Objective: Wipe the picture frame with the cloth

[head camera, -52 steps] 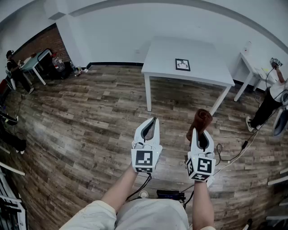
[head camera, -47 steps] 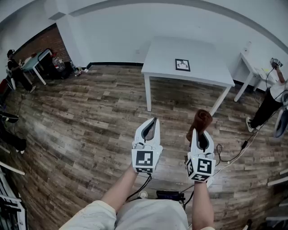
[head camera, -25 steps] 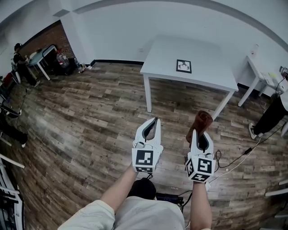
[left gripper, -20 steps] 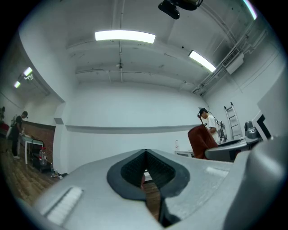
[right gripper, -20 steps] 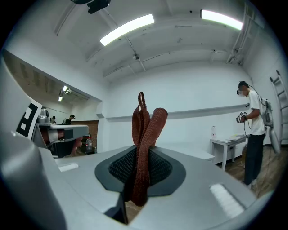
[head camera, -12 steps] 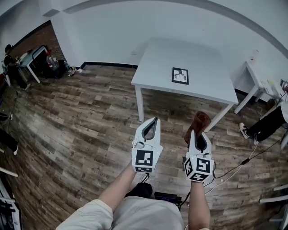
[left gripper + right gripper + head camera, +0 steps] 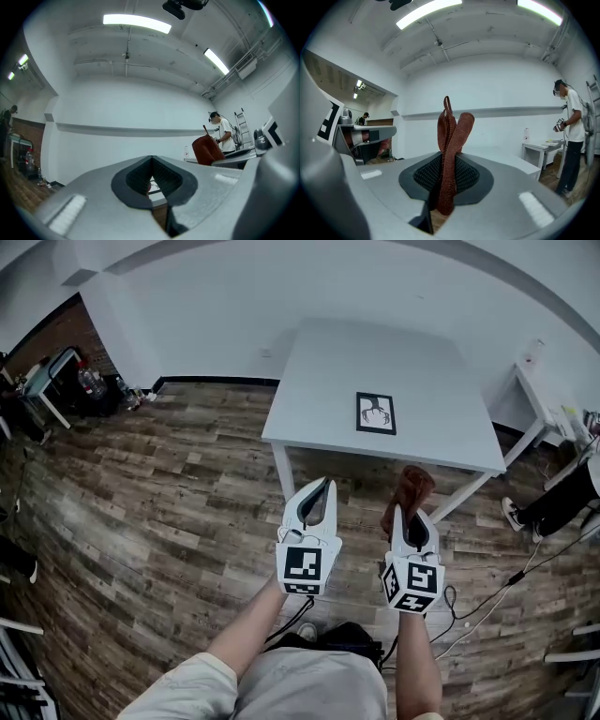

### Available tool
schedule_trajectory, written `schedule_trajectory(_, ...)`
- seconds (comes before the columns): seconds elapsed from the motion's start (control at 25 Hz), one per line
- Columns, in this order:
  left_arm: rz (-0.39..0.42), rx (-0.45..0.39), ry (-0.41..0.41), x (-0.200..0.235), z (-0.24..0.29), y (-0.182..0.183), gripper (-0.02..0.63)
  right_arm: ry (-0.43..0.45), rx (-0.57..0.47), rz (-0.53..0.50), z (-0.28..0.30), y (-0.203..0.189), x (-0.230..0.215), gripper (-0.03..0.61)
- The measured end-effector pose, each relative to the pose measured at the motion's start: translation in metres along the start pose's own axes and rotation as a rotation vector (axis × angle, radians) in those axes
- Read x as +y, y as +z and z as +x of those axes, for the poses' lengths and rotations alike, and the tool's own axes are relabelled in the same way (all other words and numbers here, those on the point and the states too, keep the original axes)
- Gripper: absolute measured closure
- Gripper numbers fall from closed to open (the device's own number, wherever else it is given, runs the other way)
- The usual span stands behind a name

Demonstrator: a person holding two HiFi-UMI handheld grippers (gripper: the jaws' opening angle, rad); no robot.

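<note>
A black picture frame [image 7: 376, 413] lies flat on the white table [image 7: 328, 399] ahead of me, beyond both grippers. My left gripper [image 7: 323, 487] is held over the wooden floor in front of the table's near edge, its jaws shut with nothing between them [image 7: 151, 160]. My right gripper [image 7: 403, 514] is level with it to the right, shut on a rust-brown cloth [image 7: 410, 489]. The folded cloth [image 7: 450, 140] stands upright out of the jaws. From the left gripper view the cloth [image 7: 206, 149] shows at the right.
A small white side table [image 7: 532, 390] stands at the right with a person [image 7: 574, 486] beside it. Cables [image 7: 492, 601] trail across the floor at lower right. A desk and clutter [image 7: 52, 376] sit by the brick wall at far left.
The table and picture frame have come closer and sit more centrally ahead of the grippers. Both grippers keep the same pose, the cloth still held in the right one.
</note>
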State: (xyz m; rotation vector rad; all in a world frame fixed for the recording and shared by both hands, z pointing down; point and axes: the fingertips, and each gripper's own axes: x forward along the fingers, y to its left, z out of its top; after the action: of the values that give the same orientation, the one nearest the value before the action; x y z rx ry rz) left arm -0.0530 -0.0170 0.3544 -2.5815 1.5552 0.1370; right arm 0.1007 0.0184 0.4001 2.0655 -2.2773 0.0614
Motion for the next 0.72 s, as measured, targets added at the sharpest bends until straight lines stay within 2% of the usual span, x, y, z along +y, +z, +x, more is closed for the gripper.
schedule_trajectory(0.28, 0.020, 0.027, 0.008, 0.007, 0.093, -0.038, 0.614, -0.005, 0.002, 0.027, 0.088, -0.021, -0.049, 0.489)
schedule_trajectory(0.52, 0.012, 0.002, 0.041, 0.014, 0.194, -0.058, 0.614, 0.036, 0.020, 0.052, 0.187, -0.023, -0.098, 0.489)
schedule_trajectory(0.72, -0.006, 0.028, 0.078, 0.024, 0.268, -0.075, 0.614, 0.101, 0.071, 0.095, 0.261, -0.019, -0.126, 0.489)
